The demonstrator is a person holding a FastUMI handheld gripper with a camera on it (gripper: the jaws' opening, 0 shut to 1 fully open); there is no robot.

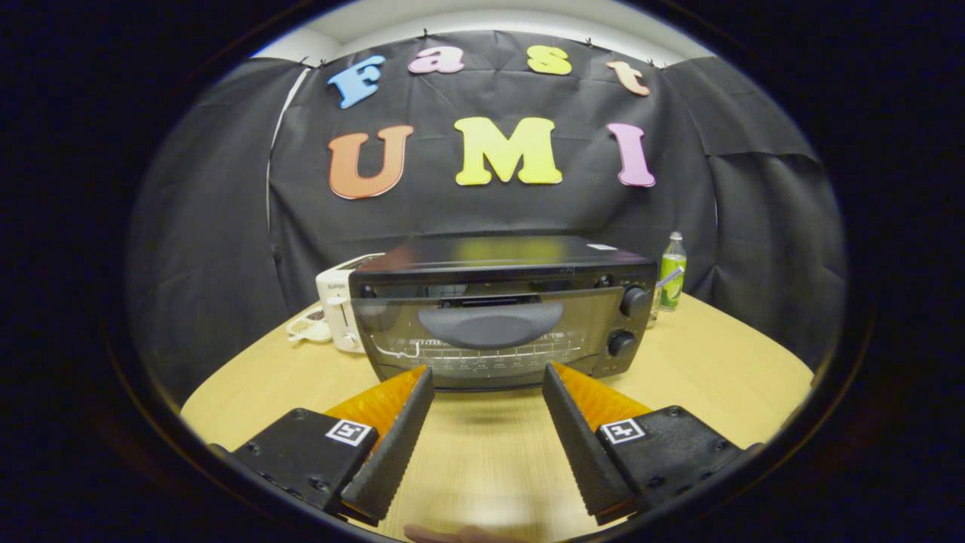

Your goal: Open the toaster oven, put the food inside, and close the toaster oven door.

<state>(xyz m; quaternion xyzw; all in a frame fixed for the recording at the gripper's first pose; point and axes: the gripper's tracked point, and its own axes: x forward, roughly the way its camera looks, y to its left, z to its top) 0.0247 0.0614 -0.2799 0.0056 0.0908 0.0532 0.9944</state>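
A white toaster stands left of the toaster oven, door shut, a bottle at right. The gripper, wide open and empty, faces the door handle. Opening it probably calls for closing squarely on the handle's centre and pulling downward.

- table: pale wood top with a rounded edge, running back to the booth wall.
- toaster: white, standing on the table near the back, partly hidden by the dark appliance beside it.
- dish: small and white, touching or just beside the toaster; it holds something dark, too small to tell.
- bottle: green, upright, pale cap, on the table near the wall, well apart from the toaster.
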